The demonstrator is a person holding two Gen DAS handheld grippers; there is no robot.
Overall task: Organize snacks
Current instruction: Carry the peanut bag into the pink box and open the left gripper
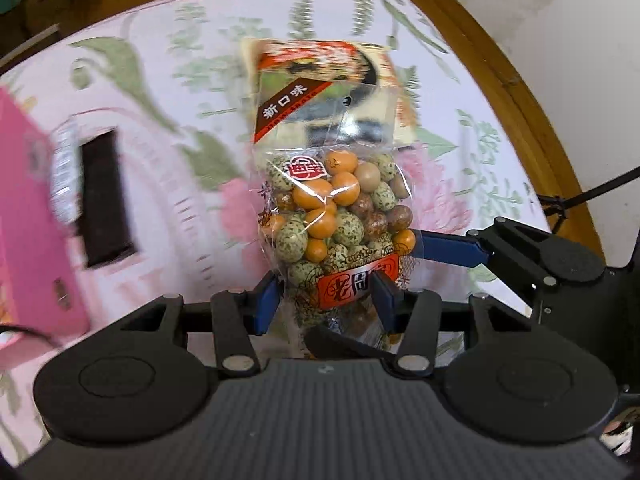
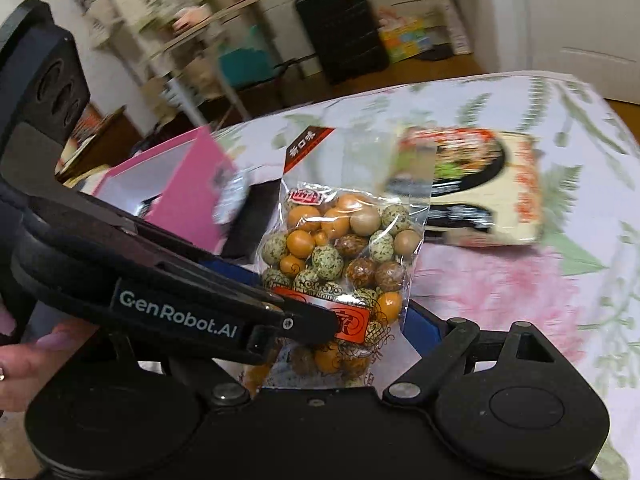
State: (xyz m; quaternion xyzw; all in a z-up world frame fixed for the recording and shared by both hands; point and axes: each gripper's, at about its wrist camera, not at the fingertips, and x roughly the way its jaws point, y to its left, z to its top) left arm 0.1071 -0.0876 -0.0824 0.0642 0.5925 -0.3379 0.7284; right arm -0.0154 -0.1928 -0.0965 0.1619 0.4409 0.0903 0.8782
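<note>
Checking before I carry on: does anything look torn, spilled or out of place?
Nothing is spilled or torn. The bag of coated nuts is intact, pinched at its lower end by the left claw. The noodle pack lies flat on the floral cloth.

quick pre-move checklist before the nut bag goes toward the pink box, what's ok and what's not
1. Left gripper gripping the snack bag: ok, its blue pads pinch the bag's lower end.
2. Right gripper clear of the bag: cannot tell, its jaws are wide and one blue finger sits at the bag's side; contact is unclear.
3. Bag off the floral tablecloth: ok, it looks lifted.
4. Bag intact: ok, no tear or spilled nuts visible.
5. Pink box open: ok, its top looks open.
6. Room in the box: cannot tell, blurred.
7. Noodle packet out of the path: ok, it lies on the far side from the box.
</note>
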